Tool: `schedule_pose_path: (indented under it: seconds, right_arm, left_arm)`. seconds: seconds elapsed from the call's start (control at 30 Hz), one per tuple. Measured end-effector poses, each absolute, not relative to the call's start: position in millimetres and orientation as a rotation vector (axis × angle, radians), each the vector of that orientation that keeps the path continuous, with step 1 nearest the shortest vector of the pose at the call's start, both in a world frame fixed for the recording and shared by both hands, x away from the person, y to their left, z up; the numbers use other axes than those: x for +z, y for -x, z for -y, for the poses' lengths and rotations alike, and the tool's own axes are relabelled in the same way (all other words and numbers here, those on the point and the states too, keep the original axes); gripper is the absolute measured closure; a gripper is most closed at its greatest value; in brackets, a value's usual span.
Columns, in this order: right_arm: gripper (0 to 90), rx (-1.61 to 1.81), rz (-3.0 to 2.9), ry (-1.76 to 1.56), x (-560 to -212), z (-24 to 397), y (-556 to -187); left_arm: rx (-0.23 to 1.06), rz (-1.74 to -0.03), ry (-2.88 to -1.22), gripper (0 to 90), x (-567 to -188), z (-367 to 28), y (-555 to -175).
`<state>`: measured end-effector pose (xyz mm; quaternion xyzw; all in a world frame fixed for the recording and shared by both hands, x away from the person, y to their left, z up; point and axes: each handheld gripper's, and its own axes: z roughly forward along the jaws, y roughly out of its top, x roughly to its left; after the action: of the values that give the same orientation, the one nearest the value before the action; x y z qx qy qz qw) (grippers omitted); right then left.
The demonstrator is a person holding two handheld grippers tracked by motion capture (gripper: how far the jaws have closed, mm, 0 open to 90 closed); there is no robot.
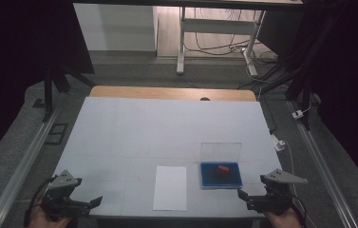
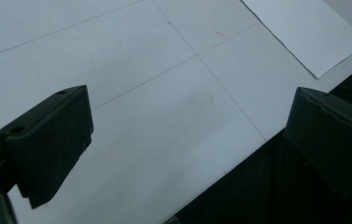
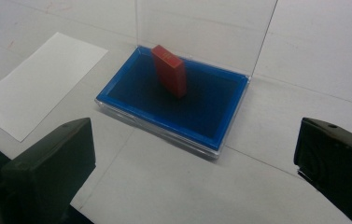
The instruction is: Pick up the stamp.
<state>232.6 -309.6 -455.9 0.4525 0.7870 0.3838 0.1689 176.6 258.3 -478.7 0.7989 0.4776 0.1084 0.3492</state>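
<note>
Two grippers wait, jaws spread and empty, at our table's (image 1: 119, 123) near edge. We see the red stamp (image 3: 170, 70) standing in the blue ink pad (image 3: 197, 128) near that edge, right of the paper sheet (image 1: 170, 187). Our right gripper (image 1: 257, 198) is nearer than our left gripper (image 1: 79, 203), the stamp just ahead, leftward.

The table (image 1: 134, 128) has a matt, smooth white top, with a strip of bare wood (image 1: 172, 93) at its far edge, upper centre of the high view. The sheet (image 1: 170, 187) at lower centre looks like plain matt paper. The case (image 3: 171, 100) is clear glossy plastic with an upright see-through lid (image 3: 206, 30); its blue pad (image 3: 201, 107) looks soft and matt, perhaps felt or foam. The red block (image 3: 170, 70) on it is smooth, with a slight sheen. Both grippers (image 1: 79, 202) (image 1: 255, 197) have matt black plastic jaws and grey metal-looking top plates.
</note>
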Motion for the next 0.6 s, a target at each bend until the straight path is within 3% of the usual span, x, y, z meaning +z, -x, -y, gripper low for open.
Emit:
schedule_pose_path:
  seconds: [0.6]
  right_arm:
    - [0.0,1.112,-2.289,-1.246,-455.8,308.8,-232.8]
  left_arm:
    - [0.264,-1.215,-2.084,0.8,-479.1,-256.0,-180.3]
